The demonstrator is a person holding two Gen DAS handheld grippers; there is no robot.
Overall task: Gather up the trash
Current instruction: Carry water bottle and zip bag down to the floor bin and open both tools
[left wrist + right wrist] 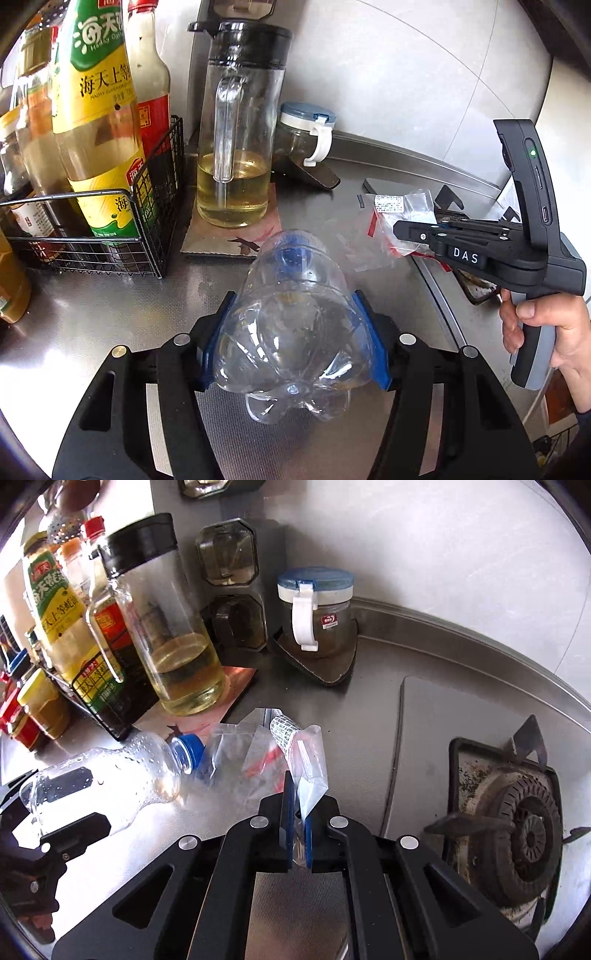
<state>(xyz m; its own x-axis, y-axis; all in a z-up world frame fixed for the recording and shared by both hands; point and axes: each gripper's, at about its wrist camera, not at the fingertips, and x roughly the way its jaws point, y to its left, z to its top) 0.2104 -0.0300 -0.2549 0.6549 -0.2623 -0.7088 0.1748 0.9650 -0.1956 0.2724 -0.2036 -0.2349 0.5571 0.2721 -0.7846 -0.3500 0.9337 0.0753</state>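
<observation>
A clear empty plastic bottle (291, 332) with a blue cap lies bottom-first between the blue pads of my left gripper (291, 306), which is shut on its sides just above the steel counter. The right wrist view shows the same bottle (110, 775) slanting at the left, with its cap (190, 751) next to the bag. My right gripper (298, 812) is shut on the corner of a crumpled clear plastic bag (291, 753) that has a white printed label and red marks. In the left wrist view a hand (554, 321) holds that gripper (398, 229), with the bag (399, 210) hanging at its tip.
A glass oil pitcher (236, 147) stands on a cardboard mat behind the bottle. A black wire basket (110, 236) full of sauce bottles is at the left. A blue-lidded jar (306, 129) sits in the corner. A gas burner (517, 830) lies to the right on the steel counter (369, 709).
</observation>
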